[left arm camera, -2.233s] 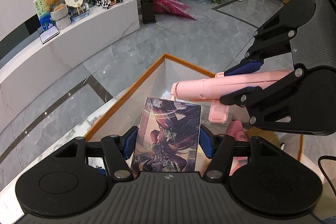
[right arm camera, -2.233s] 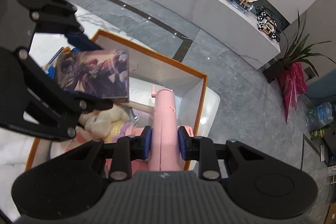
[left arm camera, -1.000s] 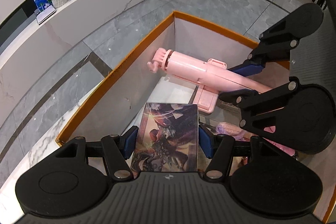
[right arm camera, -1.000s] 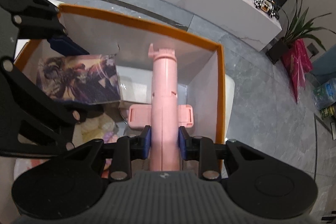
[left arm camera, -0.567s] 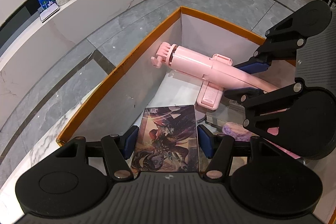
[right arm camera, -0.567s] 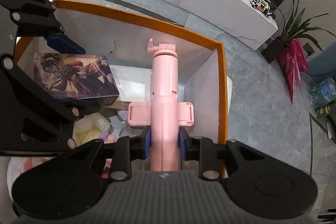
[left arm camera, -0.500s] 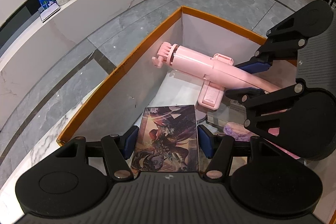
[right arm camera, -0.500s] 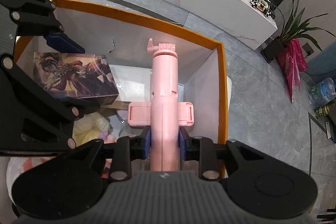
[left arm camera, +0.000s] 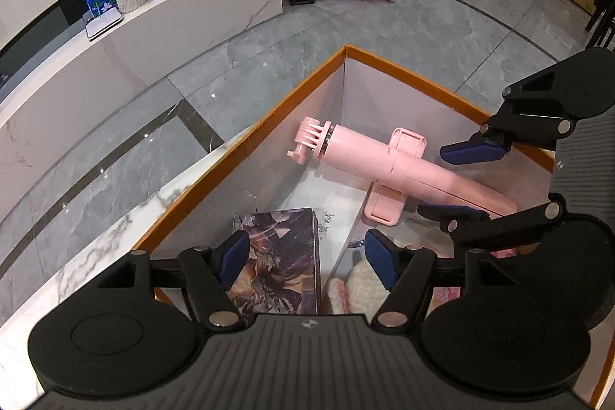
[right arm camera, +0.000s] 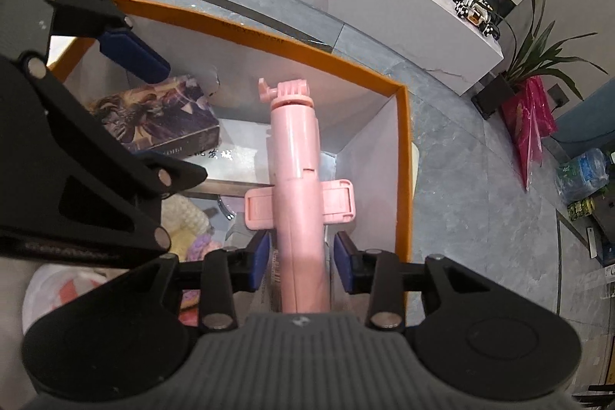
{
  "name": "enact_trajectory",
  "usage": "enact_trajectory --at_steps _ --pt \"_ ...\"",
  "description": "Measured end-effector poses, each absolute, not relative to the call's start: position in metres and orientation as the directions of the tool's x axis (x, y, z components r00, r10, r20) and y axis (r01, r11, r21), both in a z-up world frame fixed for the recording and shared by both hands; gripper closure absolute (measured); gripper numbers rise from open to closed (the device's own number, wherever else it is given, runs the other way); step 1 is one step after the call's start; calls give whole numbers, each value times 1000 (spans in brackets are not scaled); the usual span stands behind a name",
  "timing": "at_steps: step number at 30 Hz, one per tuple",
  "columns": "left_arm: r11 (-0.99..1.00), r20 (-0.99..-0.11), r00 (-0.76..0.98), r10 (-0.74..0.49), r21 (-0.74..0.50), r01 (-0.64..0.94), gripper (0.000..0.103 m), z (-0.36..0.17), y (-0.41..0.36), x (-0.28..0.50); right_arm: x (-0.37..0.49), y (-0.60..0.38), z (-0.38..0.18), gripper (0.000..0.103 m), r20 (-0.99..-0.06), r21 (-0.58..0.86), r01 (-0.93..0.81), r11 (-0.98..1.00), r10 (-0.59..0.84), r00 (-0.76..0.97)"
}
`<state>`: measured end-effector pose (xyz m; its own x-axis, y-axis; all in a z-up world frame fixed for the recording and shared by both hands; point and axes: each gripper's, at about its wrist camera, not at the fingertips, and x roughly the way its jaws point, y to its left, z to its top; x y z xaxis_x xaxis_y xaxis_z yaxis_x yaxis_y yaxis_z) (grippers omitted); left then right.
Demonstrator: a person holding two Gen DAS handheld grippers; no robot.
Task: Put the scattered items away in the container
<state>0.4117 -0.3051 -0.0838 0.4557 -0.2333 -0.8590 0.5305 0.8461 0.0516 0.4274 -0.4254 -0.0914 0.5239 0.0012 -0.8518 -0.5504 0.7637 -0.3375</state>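
Though blurred — box (right arm camera: 161, 120) lettering perhaps illegible

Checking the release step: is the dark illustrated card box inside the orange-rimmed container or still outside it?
Inside. The dark illustrated card box lies below the orange-rimmed container's rim against its wall, between the opening left tongs, pads clear.
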Motion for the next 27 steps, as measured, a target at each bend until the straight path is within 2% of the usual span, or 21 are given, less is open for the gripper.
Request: enact_trajectory --at_steps 23,27 --pt "838 -828 497 -260 62 542 25 -28 -305 387 399 -422 -38 59 -822 -391 -545 741 -14 570" --pt "835 -813 518 -267 73 545 25 -13 -308 379 390 -424 -24 54 -813 -404 -541 737 -17 582"
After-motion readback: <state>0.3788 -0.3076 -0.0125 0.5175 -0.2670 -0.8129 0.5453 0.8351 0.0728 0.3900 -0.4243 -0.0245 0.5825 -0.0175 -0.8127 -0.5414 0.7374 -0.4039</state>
